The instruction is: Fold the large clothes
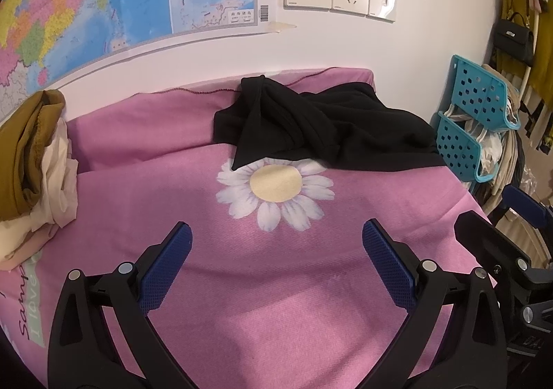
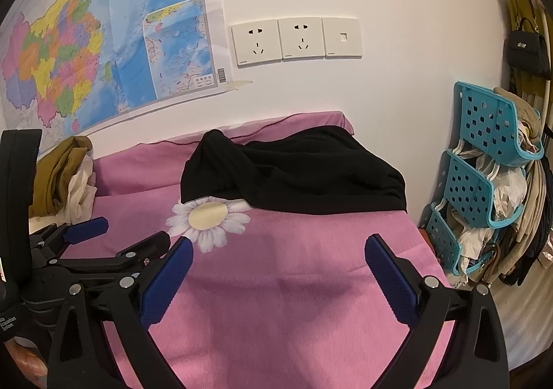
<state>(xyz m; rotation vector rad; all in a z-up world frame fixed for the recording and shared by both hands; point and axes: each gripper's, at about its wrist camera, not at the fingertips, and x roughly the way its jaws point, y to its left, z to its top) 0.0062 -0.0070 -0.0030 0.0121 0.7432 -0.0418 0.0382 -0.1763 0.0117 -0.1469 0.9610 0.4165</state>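
Off to the right of both tools, stacked teal perforated bins stand against the wall, stuffed with pale crumpled bags and cloth that spill over their rims. The left tool hovers over the pink cloth covering the bench, its blue-padded fingers spread wide with nothing between them and touching nothing. The right tool is likewise wide apart and empty above the same cloth, just right of the left one. The black garment lies crumpled ahead of both tools at the far side of the bench by the wall, its near edge overlapping a printed daisy. A heap of mustard and cream clothes sits far left of the left tool.
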